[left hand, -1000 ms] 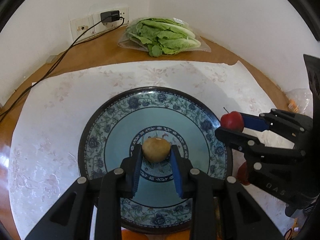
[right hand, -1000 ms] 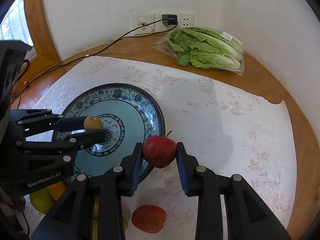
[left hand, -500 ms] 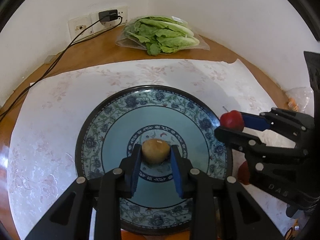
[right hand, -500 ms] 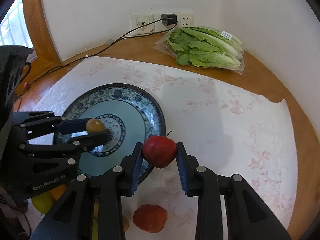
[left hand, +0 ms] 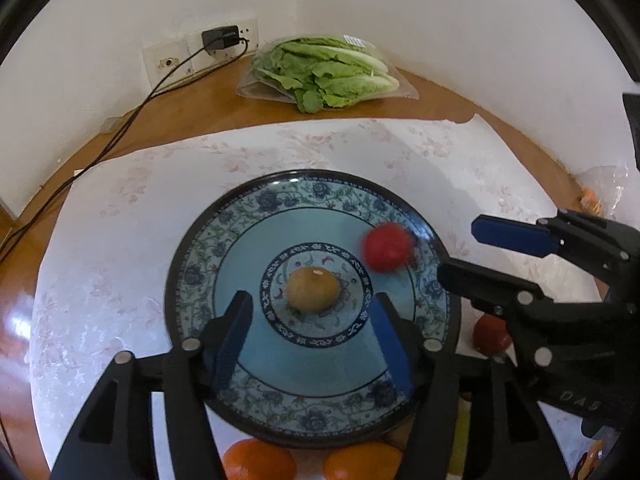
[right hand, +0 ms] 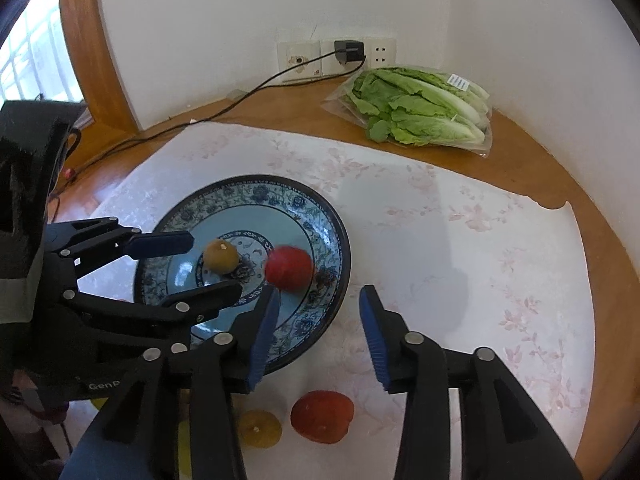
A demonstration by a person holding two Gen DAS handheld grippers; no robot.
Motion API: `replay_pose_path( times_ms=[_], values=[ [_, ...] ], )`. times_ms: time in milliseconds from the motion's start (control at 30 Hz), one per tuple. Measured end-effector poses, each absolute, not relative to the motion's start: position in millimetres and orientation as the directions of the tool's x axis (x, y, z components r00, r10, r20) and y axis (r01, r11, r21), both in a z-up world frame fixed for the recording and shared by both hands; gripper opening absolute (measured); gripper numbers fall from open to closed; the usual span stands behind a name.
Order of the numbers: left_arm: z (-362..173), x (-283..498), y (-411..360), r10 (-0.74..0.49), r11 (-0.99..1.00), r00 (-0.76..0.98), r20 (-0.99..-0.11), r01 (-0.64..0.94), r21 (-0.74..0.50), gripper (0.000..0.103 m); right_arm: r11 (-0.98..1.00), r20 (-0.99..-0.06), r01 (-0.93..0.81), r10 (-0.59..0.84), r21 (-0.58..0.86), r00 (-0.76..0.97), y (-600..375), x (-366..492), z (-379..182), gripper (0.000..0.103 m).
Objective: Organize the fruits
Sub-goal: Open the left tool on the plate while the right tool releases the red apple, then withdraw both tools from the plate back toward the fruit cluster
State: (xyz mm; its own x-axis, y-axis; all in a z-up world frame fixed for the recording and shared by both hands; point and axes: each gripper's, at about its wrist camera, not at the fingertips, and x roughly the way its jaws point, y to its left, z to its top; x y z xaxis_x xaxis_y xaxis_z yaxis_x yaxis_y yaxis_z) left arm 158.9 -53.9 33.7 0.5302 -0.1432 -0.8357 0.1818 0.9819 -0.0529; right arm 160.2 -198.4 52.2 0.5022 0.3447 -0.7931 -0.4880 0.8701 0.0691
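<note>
Nearest the cameras, some fruit still waited off the plate: two oranges (left hand: pixel 260 460) at its near rim and, in the right wrist view, a red fruit (right hand: pixel 322 422) beside a small yellow one (right hand: pixel 260 427) on the floral cloth (right hand: pixel 460 248). They lay close to hand, probably so each could be lifted in turn.

Just beyond, the left tongs (left hand: pixel 310 338) were opening, their blue pads standing well clear on either side of the brown fruit (left hand: pixel 313 289), which sat free at the middle of the blue patterned plate (left hand: pixel 200 256). It looked set there on purpose, in the flattest part, where it would not roll.

The right tongs (right hand: pixel 318 330) were opening too, with nothing between the pads. The red apple (left hand: pixel 387 247) was blurred on the plate's inner slope, just beside the brown fruit but not plainly touching it; it seemed freshly let go and perhaps rolling, so the raised rim served to keep it in.

Farther back, on the bare wooden table (right hand: pixel 280 120), lay a bag of lettuce (right hand: pixel 418 110), apart from the fruit, near the wall sockets (right hand: pixel 338 56) and a plugged charger.
</note>
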Motion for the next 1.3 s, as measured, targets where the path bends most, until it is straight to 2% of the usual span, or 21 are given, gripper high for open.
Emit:
replay_pose_path(
  times_ms=[200,1000,1133,1300],
  values=[
    [45.5,146.3,-47.4,-0.144,0.984,0.535,-0.832,0.165,-0.064,0.071,0.861,-0.780,-0.498,0.380,0.102,0.498,-199.2,150.9,60.5,0.053],
    [73.8,86.4,-33.2,-0.186,0.981,0.562,-0.806,0.156,-0.118,0.074,0.842,-0.752,-0.528,0.419,0.111,0.509,-204.8,83.6,81.2,0.056],
    [74.1,78.6,-30.6,-0.187,0.981,0.564,-0.805,0.154,-0.120,0.074,0.846,-0.755,-0.525,0.407,0.098,0.514,-208.7,75.4,80.9,0.062],
    [70.9,71.6,-26.7,-0.185,0.982,0.558,-0.809,0.146,-0.123,0.074,0.846,-0.758,-0.527,0.397,0.085,0.516,-212.8,67.0,78.0,0.063]
  ],
)
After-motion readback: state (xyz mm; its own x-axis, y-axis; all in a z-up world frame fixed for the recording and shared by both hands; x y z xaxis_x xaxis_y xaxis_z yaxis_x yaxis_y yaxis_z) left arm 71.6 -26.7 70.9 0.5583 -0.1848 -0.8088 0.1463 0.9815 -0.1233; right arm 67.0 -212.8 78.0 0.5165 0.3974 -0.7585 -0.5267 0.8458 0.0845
